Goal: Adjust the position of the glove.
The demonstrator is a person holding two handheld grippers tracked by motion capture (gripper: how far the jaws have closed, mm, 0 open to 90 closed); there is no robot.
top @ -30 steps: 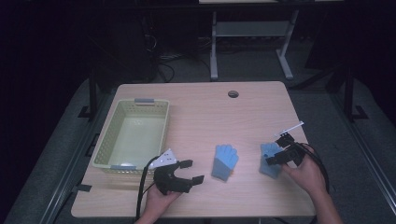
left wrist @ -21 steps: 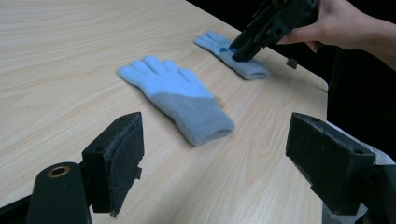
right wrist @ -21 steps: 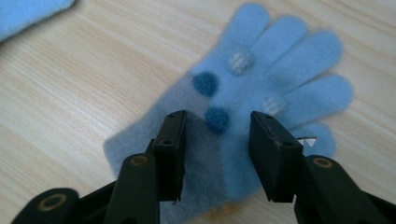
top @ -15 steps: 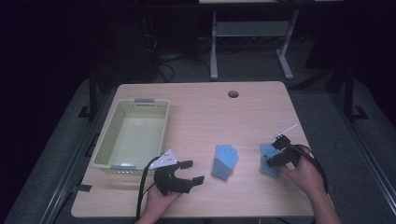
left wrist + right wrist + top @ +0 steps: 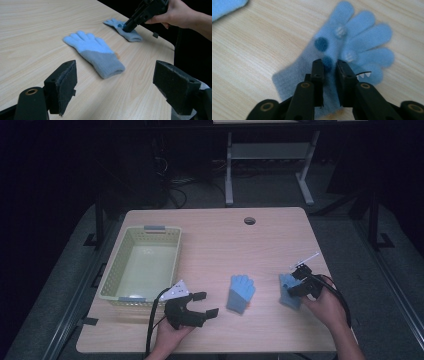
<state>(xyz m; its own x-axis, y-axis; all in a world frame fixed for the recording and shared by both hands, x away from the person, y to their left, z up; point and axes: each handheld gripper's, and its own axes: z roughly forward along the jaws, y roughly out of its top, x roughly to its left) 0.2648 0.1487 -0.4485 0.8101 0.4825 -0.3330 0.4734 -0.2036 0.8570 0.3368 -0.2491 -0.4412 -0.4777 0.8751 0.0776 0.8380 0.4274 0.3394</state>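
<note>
Two light blue knit gloves lie on the wooden table. The middle glove (image 5: 241, 292) (image 5: 96, 53) lies flat with nothing touching it. My right gripper (image 5: 295, 287) (image 5: 329, 66) points down onto the right glove (image 5: 288, 290) (image 5: 362, 37), which has dark and pale dots. Its jaws have just been closing and now pinch a fold of that glove's palm. The left gripper view shows this same grip farther off, with the right gripper (image 5: 126, 27) on the right glove (image 5: 130, 36). My left gripper (image 5: 206, 304) (image 5: 117, 77) stands open left of the middle glove, nothing between its pads.
A pale yellow plastic basket (image 5: 120, 265) stands at the table's left side, just behind my left gripper. A round cable hole (image 5: 249, 220) sits near the far edge. The right glove lies close to the table's right edge (image 5: 325, 270).
My right gripper's jaws have drawn together on the right glove, bunching its fabric. Both hands have stayed where they were, and the left gripper is unchanged.
</note>
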